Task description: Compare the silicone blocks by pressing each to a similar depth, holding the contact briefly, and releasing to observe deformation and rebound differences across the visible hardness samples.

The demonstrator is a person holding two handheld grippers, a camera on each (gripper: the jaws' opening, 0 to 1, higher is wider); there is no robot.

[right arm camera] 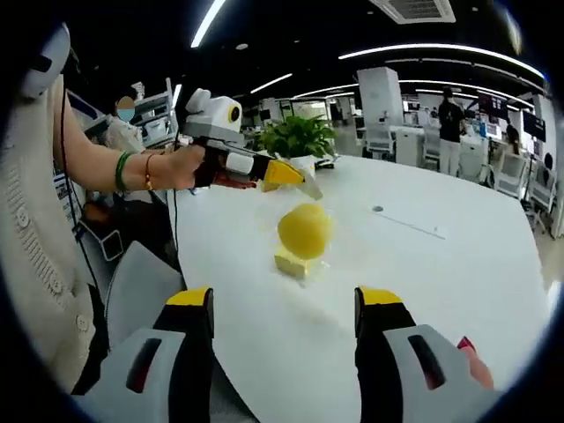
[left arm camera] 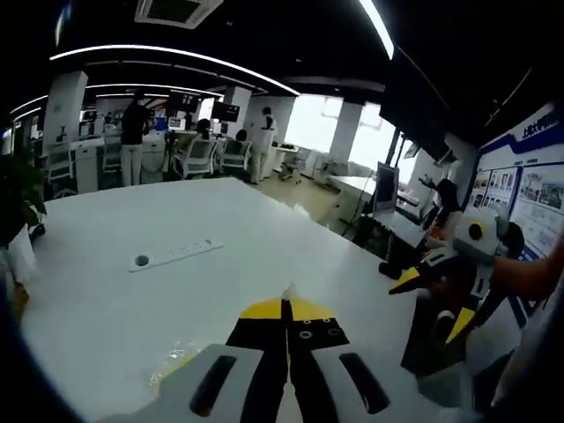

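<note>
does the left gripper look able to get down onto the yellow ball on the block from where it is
Probably yes. In the right gripper view the left gripper hangs shut just above the yellow ball, which sits on a yellow block, with nothing between them on the white table.

My cream knitted sleeve [right arm camera: 40, 238] at nine o'clock; green and orange bracelets [right arm camera: 132, 172] circle my wrist at ten o'clock.

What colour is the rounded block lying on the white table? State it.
Yellow. The rounded silicone block sits atop a flatter pale yellow block, clearest in the right gripper view.
</note>
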